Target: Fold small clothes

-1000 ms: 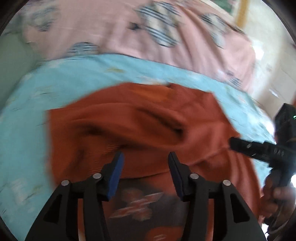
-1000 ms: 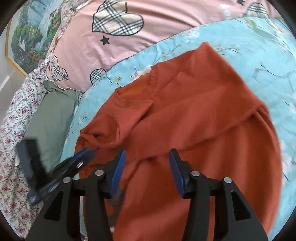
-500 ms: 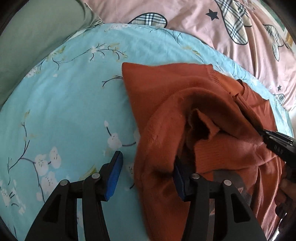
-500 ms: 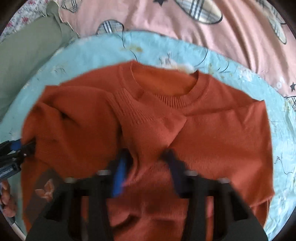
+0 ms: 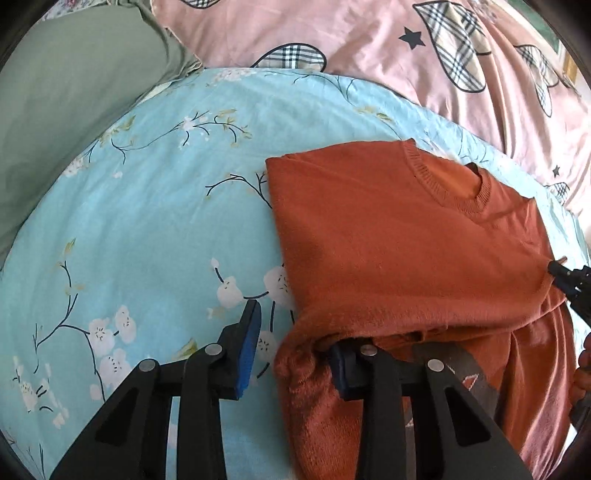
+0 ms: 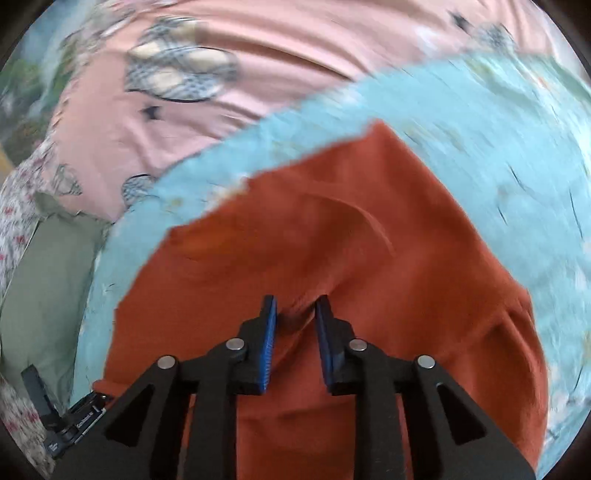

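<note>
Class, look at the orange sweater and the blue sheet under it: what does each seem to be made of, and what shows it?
Orange sweater: apparently soft knit, wool or acrylic; ribbed collar, fuzzy matte surface. Blue sheet: likely smooth woven cotton, flat with a printed blossom pattern and fine creases.

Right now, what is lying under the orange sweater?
The orange sweater lies on the light blue flowered sheet. One left gripper finger is tucked beneath its folded edge. Anything else underneath is covered.

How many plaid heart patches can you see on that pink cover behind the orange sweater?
5 in the left wrist view: one top left, one above the blue sheet, two upper right, one small at right. More may be hidden.
</note>
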A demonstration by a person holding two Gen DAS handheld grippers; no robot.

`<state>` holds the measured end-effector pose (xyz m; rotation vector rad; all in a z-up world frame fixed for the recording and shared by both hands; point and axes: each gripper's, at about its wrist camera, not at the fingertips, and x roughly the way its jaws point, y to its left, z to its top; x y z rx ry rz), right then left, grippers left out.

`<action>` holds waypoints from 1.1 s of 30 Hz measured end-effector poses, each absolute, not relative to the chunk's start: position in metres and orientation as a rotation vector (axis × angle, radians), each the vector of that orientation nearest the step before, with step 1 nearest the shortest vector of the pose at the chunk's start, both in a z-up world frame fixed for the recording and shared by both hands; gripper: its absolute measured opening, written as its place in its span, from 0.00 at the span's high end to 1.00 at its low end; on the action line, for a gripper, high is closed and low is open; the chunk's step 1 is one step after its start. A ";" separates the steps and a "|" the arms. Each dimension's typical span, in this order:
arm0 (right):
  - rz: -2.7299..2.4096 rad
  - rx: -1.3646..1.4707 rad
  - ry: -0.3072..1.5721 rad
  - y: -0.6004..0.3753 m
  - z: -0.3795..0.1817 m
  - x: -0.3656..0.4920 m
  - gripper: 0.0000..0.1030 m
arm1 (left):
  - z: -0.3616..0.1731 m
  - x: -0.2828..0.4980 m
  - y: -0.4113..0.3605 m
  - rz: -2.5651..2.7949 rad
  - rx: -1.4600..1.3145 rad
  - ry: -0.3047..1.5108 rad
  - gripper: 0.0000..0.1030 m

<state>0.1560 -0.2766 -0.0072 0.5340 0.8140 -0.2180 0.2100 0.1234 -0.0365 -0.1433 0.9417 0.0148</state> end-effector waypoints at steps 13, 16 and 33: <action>-0.126 0.494 0.772 -0.262 0.005 0.173 0.94 | 0.000 0.177 0.092 -0.235 -0.141 0.863 0.65; -0.084 0.496 0.705 -0.254 0.025 0.179 0.94 | -0.004 0.171 0.052 -0.361 -0.102 0.878 0.65; -0.055 0.547 0.566 -0.278 0.064 0.166 0.94 | -0.037 0.231 0.107 -0.070 -0.154 0.939 1.00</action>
